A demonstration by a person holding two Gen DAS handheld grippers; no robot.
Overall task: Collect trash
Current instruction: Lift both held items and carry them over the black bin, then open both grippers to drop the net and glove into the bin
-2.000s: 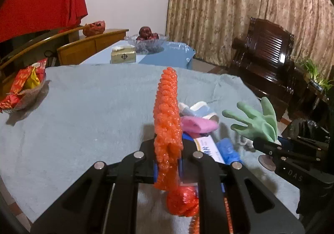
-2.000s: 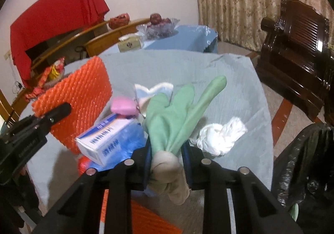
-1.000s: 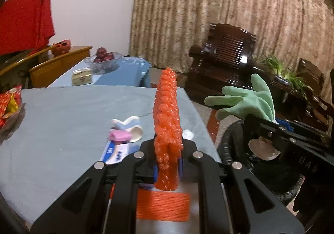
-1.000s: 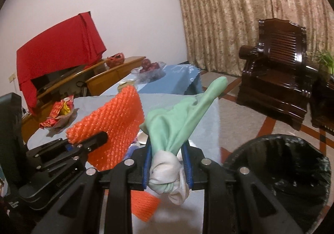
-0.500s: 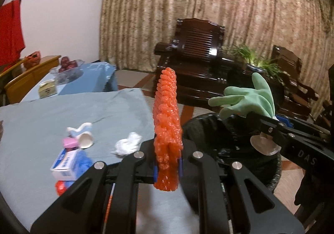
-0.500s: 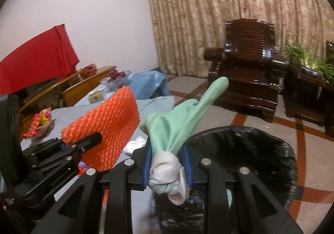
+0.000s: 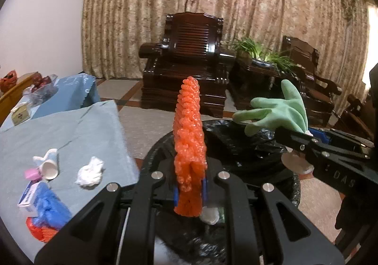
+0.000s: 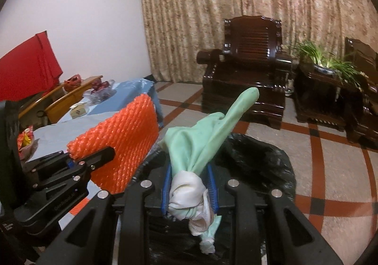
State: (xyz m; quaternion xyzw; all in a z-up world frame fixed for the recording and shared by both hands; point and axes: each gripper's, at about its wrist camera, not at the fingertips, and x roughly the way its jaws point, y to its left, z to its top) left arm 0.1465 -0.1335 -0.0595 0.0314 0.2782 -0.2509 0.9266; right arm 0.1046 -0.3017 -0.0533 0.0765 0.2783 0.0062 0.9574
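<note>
Left gripper (image 7: 190, 190) clamped on orange net (image 7: 189, 144), frame centre; right gripper (image 8: 189, 190) clamped on green glove (image 8: 200, 142). Both above black bin (image 7: 248, 142). Risks: net snagging pads, glove catching rim, dropping outside.

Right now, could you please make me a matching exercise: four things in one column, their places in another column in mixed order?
Things:
1. orange foam net
2. green rubber glove
3. crumpled white tissue
4. black bin bag

Places:
A. lying on the grey tablecloth
B. held in the right gripper
C. below both grippers
D. held in the left gripper

Pairs: 1-D, 2-B, 3-A, 4-C
</note>
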